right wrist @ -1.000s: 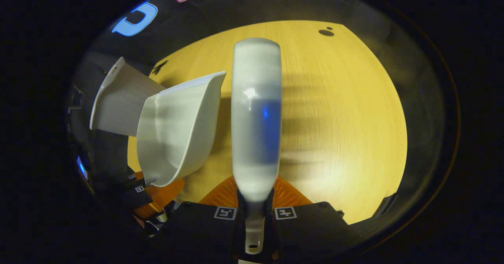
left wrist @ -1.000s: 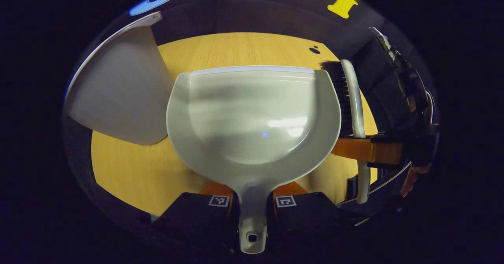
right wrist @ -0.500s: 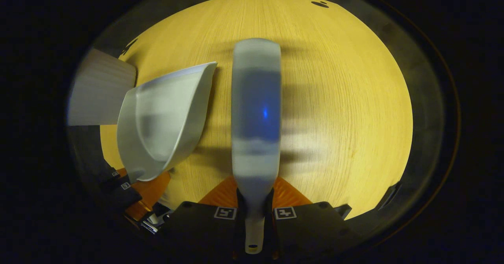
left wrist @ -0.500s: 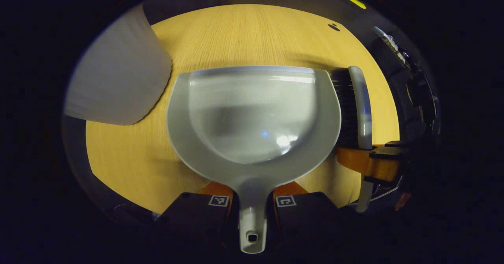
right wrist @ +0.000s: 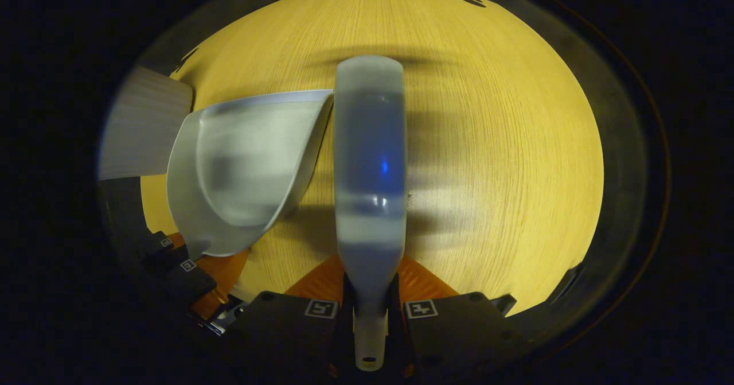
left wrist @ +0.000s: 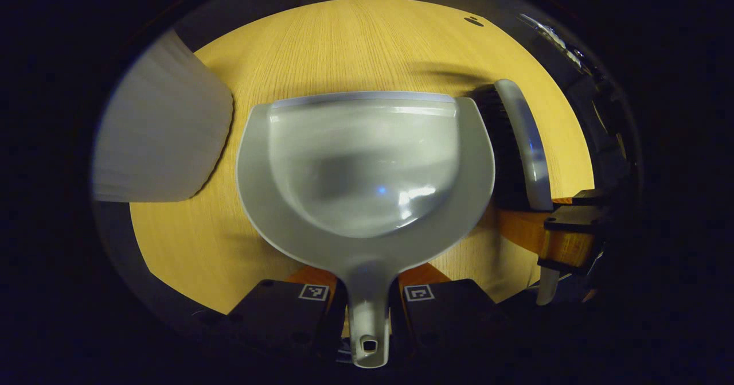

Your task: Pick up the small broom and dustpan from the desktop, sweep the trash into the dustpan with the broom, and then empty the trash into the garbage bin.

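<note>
Over the wooden table (left wrist: 321, 41), the dustpan (left wrist: 364, 167) sits squarely ahead of your left gripper (left wrist: 367, 293), its handle clamped between the closed jaws and its front lip pointing away from you. The pan looks empty; I see no trash in it, and no scraps on the bare wood around it either, apart from a small dark mark near the far edge that is too small to identify. The small broom (left wrist: 519, 144) hangs just beside the pan's right edge, bristles turned toward it, with its handle pinched in the closed jaws of your right gripper (right wrist: 370, 310). The white garbage bin (left wrist: 163, 138) stands to the left of the pan, near it but apart.

Judging from this, you are carrying both tools to the sweeping spot. To do it well, tip the pan forward until its lip lies flat on the table, so nothing can slide under. Keep the handle firmly clamped; it may twist if the lip is pressed hard. Bring the broom round in front of the lip and draw short strokes toward the pan. Mind the bin at your left when you swing the pan.
</note>
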`<state>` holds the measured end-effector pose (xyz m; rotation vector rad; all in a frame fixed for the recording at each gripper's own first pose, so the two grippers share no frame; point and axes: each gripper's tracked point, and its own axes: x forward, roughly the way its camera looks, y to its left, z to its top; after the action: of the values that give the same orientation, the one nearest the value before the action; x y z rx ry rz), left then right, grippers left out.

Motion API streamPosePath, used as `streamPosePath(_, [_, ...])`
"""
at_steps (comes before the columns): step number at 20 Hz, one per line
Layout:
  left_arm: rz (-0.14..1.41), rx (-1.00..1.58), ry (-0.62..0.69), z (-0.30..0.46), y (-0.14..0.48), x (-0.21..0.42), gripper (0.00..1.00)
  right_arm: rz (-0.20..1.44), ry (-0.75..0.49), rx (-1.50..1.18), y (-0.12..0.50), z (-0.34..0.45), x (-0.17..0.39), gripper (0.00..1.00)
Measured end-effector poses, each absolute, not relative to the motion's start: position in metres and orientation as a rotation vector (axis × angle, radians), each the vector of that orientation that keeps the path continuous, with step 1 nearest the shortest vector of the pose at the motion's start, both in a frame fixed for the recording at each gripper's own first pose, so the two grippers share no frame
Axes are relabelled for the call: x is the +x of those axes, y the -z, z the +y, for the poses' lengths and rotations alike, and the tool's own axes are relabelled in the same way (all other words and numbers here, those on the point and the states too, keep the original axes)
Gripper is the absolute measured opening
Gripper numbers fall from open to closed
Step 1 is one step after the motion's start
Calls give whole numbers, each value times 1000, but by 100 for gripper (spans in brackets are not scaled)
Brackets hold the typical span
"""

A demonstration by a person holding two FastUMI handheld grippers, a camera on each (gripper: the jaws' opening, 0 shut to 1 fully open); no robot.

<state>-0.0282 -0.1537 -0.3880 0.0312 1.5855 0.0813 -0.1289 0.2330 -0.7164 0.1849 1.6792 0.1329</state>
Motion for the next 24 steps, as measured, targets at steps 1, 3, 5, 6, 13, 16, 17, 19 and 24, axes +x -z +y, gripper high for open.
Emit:
streamPosePath(1, [1584, 27, -63, -159, 387, -28, 35, 1681, -136, 183, 713, 234, -129, 36])
streamPosePath(3, [1598, 76, -52, -157, 389, -33, 81, 1685, -130, 154, 715, 232, -132, 55])
streamPosePath(5, [1582, 89, -65, -152, 388, -32, 83, 1678, -107, 135, 714, 227, -134, 90])
streamPosePath(6, [1576, 85, -79, -149, 385, -32, 83, 1676, -97, 139, 712, 226, -134, 95])
streamPosePath(13, [1505, 27, 12, -163, 358, -47, 83, 1607, -107, 230, 678, 230, -135, 98])
streamPosePath(16, [1455, 25, 39, -160, 340, -53, 83, 1549, -116, 263, 653, 233, -138, 98])
streamPosePath(17, [1430, 20, 46, -159, 333, -54, 83, 1527, -118, 277, 644, 233, -139, 98])
streamPosePath(19, [1375, 11, 63, -158, 315, -55, 83, 1480, -136, 295, 623, 234, -140, 98])
streamPosePath(24, [1180, 48, 119, -156, 259, -42, 83, 1263, -97, 283, 560, 223, -123, 99])
